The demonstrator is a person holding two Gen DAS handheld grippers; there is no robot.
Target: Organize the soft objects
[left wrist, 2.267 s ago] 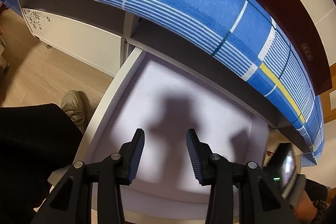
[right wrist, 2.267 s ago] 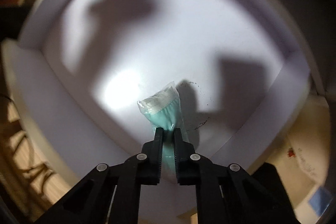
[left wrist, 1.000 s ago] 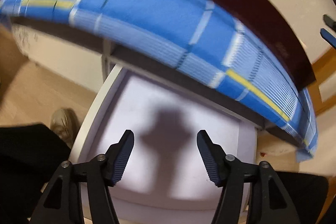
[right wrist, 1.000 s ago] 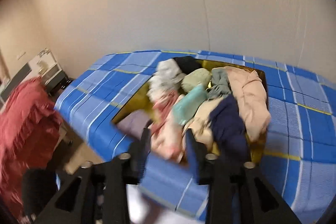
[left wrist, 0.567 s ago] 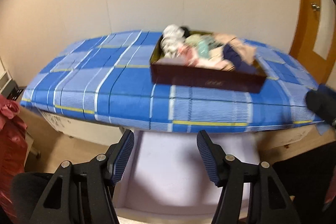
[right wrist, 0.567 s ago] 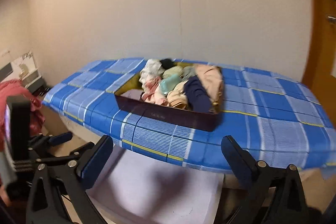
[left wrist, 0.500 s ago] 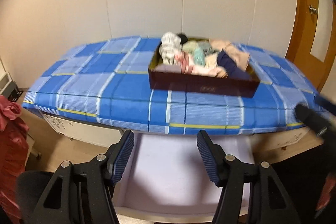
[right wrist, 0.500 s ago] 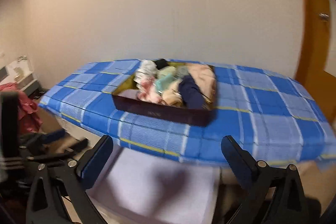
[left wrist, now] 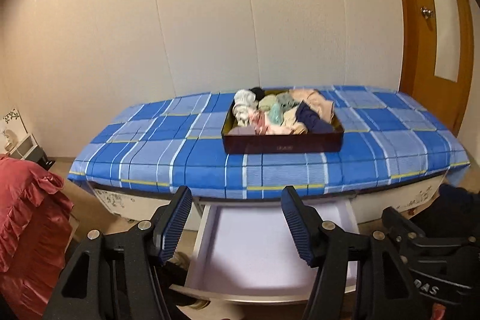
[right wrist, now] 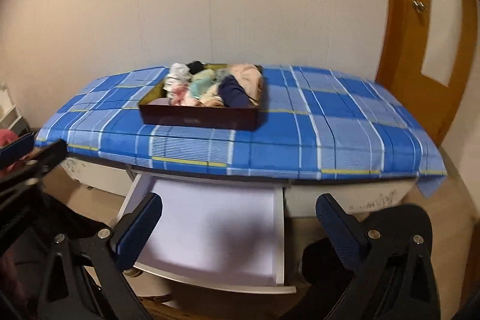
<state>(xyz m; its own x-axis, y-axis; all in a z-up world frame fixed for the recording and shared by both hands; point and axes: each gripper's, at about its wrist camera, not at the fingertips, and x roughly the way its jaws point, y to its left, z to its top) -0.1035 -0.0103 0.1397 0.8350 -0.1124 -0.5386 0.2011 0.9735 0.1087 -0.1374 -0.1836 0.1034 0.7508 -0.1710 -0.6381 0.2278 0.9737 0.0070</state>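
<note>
While both units hover near the pulled-out white drawer [right wrist: 216, 233], the left gripper [left wrist: 237, 225] stands released with nothing between its fingers, and the right gripper [right wrist: 240, 225] is spread wide and likewise empty. The soft objects [left wrist: 282, 113] lie heaped in a dark box [left wrist: 282, 144] on the far blue plaid surface [left wrist: 180, 158]. A red fabric [left wrist: 27, 218] sits at left.
</note>
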